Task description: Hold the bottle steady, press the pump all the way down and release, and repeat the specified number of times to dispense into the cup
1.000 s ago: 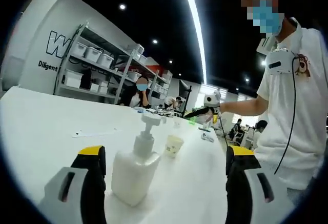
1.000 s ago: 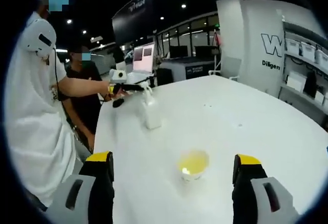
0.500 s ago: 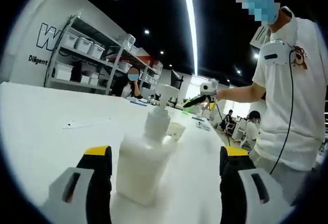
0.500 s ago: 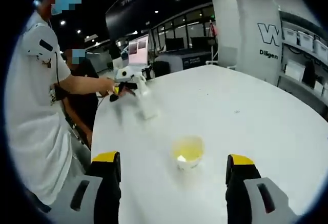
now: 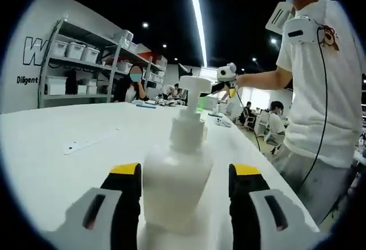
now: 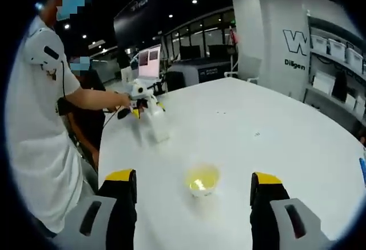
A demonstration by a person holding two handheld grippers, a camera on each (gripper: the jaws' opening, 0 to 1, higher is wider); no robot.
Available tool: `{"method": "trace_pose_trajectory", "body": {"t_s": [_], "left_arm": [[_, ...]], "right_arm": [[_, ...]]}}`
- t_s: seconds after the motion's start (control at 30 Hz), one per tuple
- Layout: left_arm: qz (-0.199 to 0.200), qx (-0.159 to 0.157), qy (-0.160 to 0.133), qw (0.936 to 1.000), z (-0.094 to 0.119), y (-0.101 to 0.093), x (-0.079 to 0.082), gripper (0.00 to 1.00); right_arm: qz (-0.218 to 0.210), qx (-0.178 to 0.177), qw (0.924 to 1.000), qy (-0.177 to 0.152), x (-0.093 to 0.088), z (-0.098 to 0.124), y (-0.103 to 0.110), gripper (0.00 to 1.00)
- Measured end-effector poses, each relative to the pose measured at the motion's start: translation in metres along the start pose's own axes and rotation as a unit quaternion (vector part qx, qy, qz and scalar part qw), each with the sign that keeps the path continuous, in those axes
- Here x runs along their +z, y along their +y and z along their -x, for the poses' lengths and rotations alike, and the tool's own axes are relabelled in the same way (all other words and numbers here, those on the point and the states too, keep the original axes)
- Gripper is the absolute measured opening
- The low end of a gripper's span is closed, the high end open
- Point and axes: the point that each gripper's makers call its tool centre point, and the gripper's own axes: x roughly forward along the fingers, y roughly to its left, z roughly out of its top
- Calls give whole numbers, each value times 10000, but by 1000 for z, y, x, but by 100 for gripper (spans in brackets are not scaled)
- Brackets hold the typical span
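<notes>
Pump bottle between the left jaws, cup ahead of the right

Bottle [image 5: 178,184], white with its pump head up, stands on the white surface [image 5: 51,147] between the left gripper's [image 5: 184,173] spread jaws, which flank its body without clearly touching. The cup [image 6: 202,179] of yellow liquid sits nearer the surface's middle, beyond the right gripper [image 6: 193,182], jaws wide apart, holding nothing.

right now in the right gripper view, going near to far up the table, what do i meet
small yellow cup → white pump bottle with the left gripper at it → dark monitors beyond the white table
</notes>
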Motion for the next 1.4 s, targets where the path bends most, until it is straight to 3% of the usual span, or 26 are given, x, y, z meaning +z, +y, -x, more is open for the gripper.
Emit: {"method": "trace_pose_trajectory", "body": {"t_s": [0.03, 0.1, 0.13, 1.0, 1.03, 1.4], "left_arm": [[7, 22, -26, 10000, -1, 3, 0, 54], [5, 29, -35, 10000, -2, 6, 0, 48], [-29, 50, -50, 10000, -2, 10, 0, 47], [-348, -186, 353, 9986, -35, 7, 3, 43], [-381, -234, 333, 9984, -47, 4, 6, 43], [-454, -429, 399, 9972, -75, 0, 9, 42]], "right_arm": [[134, -18, 9999, 34, 0, 0, 0, 80], [-8, -27, 10000, 36, 2, -1, -1, 80], [209, -10, 9998, 52, 3, 0, -1, 78], [213, -28, 9998, 4, 4, 4, -4, 75], [178, -30, 9998, -5, 3, 7, -4, 74], [200, -132, 9997, -55, -2, 19, -9, 73]]}}
